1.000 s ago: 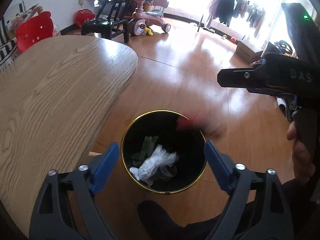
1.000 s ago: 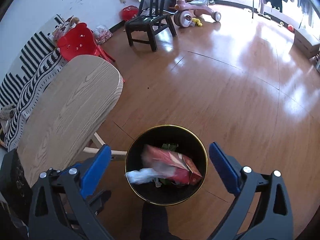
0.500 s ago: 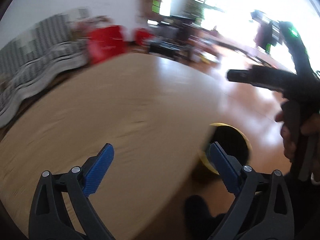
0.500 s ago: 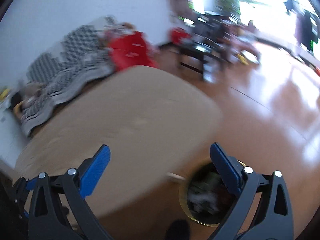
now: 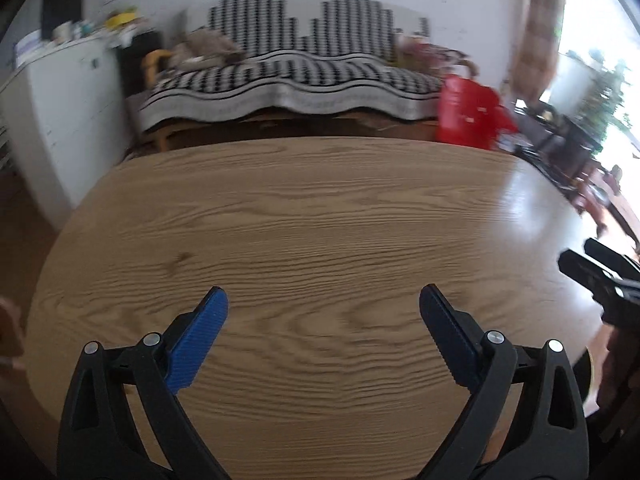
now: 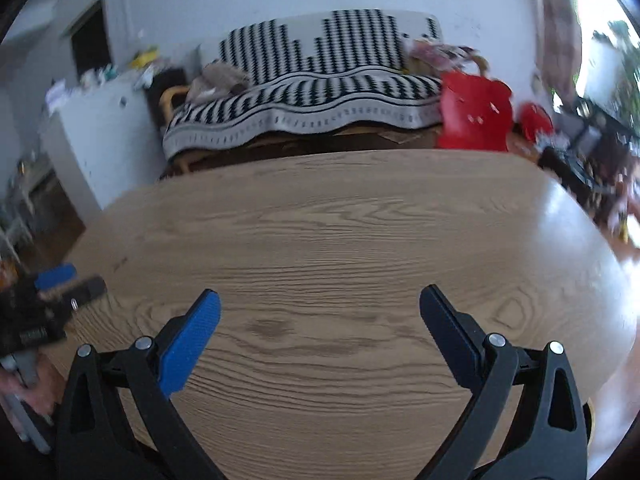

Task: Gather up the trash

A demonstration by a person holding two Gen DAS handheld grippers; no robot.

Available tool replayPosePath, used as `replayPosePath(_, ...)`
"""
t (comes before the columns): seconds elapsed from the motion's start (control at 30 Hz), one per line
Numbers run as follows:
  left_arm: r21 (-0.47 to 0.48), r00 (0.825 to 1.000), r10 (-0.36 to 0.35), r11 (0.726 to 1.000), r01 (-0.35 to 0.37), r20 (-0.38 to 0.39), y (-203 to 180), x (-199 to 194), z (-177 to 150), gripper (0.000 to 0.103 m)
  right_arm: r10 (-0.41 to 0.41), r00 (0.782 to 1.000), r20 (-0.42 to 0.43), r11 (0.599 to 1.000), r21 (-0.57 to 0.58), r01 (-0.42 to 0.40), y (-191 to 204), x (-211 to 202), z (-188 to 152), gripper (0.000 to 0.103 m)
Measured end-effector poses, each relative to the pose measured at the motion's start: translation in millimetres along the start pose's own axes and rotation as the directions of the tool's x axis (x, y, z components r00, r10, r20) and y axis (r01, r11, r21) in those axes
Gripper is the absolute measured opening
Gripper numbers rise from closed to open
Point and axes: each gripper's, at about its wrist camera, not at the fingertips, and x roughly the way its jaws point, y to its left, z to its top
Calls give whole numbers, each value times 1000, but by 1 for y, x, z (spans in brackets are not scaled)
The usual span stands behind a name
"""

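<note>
No trash showed anywhere on the wooden surface [image 5: 320, 220], so collection looked finished or nearly so. The left tongs [image 5: 323, 314] and right tongs [image 6: 320, 312] stood wide apart, empty. Beyond lay a striped sofa [image 5: 296, 76] and a red chair [image 6: 474, 114].

Left tongs [image 5: 323, 333] spread wide, jaws just opened further, nothing between the blue pads [image 5: 198, 342]. Right tongs [image 6: 319, 330] likewise gaping, empty. Both angled downward, side by side, each glimpsed at the edge of the other's view. Fingers [image 6: 28, 394] wrapped round the left handle.
</note>
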Motion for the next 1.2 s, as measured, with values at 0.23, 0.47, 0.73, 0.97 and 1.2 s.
replayPosePath(0.23, 13, 999, 52, 999, -52, 5, 27, 3, -7, 94, 6, 999, -49, 998, -57, -9, 36, 18, -2, 96)
replayPosePath(0.47, -3, 1000, 23, 1000, -23, 2, 24, 7, -6, 94, 0, 997, -80, 998, -59, -5, 36, 26, -5, 96)
replayPosePath(0.73, 11, 1000, 23, 1000, -23, 3, 15, 7, -6, 94, -2, 997, -80, 999, -45, -2, 28, 21, -10, 96)
replayPosePath(0.97, 11, 1000, 22, 1000, -22, -1, 13, 8, -6, 94, -10, 997, -71, 1000, -28, 8, 22, 16, -11, 96)
replayPosePath(1.2, 12, 1000, 20, 1000, -20, -4, 12, 9, -5, 94, -9, 997, -76, 1000, -24, 7, 20, 17, -11, 96)
